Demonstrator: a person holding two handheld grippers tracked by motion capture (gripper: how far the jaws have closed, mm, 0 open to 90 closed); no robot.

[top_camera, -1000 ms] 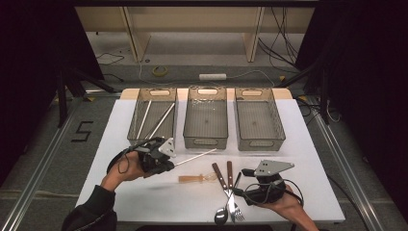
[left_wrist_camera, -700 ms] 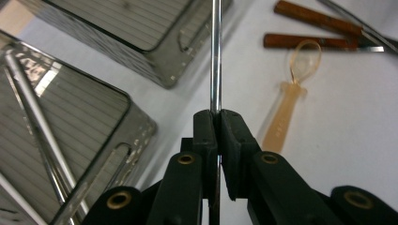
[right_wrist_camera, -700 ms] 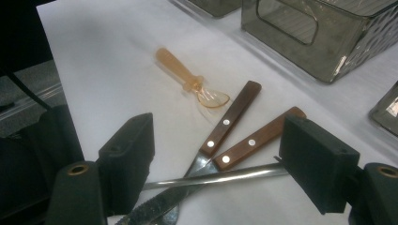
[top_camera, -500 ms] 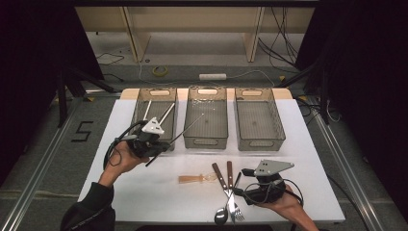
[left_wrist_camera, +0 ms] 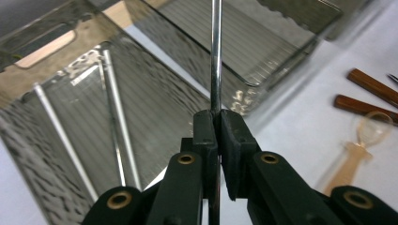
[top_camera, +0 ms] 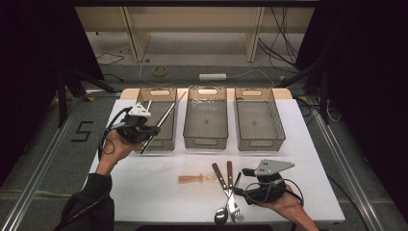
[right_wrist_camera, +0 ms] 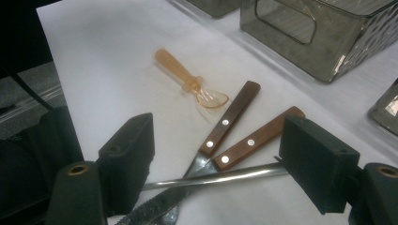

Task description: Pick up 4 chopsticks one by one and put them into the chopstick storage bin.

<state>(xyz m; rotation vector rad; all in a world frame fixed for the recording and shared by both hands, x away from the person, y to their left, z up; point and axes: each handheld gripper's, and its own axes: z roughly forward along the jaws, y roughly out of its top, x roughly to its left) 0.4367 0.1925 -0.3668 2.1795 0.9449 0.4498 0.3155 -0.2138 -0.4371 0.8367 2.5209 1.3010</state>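
The left gripper (top_camera: 144, 129), clamped on a steel chopstick (top_camera: 161, 122), has carried it up from the table to over the left bin (top_camera: 166, 143), where others lie, so dropping it comes next.

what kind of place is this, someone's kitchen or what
Probably a lab or recording setup, not a kitchen: a white table stands on a bare floor among loose cables, three plastic bins are lined up, and cutlery is laid out for sorting.
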